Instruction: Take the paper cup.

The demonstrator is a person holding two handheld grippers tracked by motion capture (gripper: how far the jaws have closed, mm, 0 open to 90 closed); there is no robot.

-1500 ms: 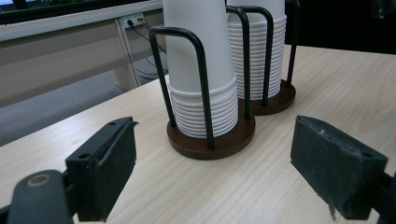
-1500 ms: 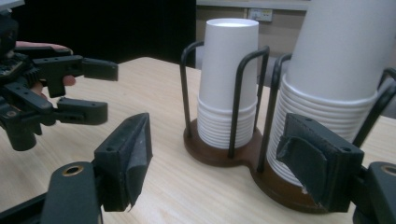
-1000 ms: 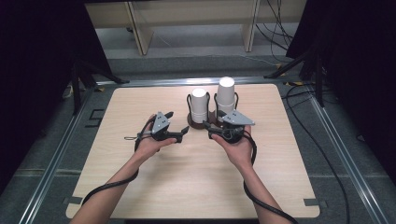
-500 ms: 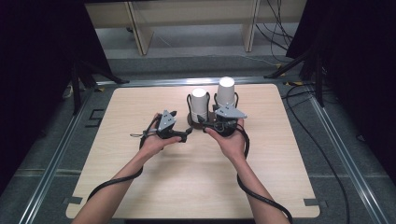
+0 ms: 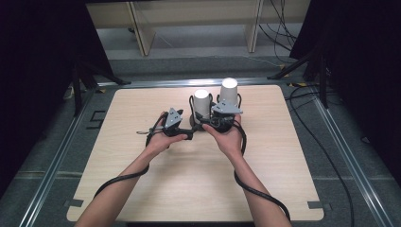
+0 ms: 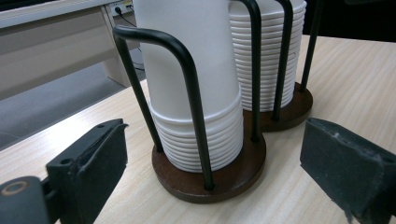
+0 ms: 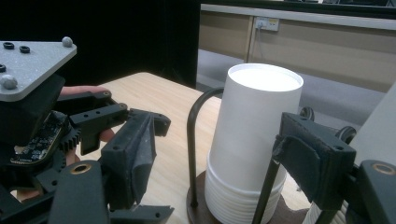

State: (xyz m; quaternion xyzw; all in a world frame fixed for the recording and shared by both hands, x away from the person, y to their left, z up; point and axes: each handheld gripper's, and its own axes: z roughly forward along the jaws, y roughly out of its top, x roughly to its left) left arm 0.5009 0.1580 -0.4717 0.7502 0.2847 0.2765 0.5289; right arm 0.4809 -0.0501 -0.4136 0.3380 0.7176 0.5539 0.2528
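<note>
Motion toward the cup holders is what has just changed: compared with a second ago, both hands have been carried forward across the tabletop (image 5: pixel 142 189), and each gripper is now held just beside the nearer cup stack (image 5: pixel 202 101). The left gripper (image 6: pixel 210 158) is released, its jaws spread wide on either side of the round brown base (image 6: pixel 210 179) of that stack's holder, nothing being pressed by them; they have just been closing slightly. The right gripper (image 7: pixel 219 154) has also just been closing, with the upper part of the nearer cup stack (image 7: pixel 254 135) standing between its jaws, but no contact by the pads can be made out, so it is judged not yet clenched. A first cup is probably about to be drawn off.

Two stacks of white paper cups are counted, the farther stack (image 5: pixel 229 92) standing just behind the nearer one and touching its base. Two wire holders, two grippers and two hands are counted.
</note>
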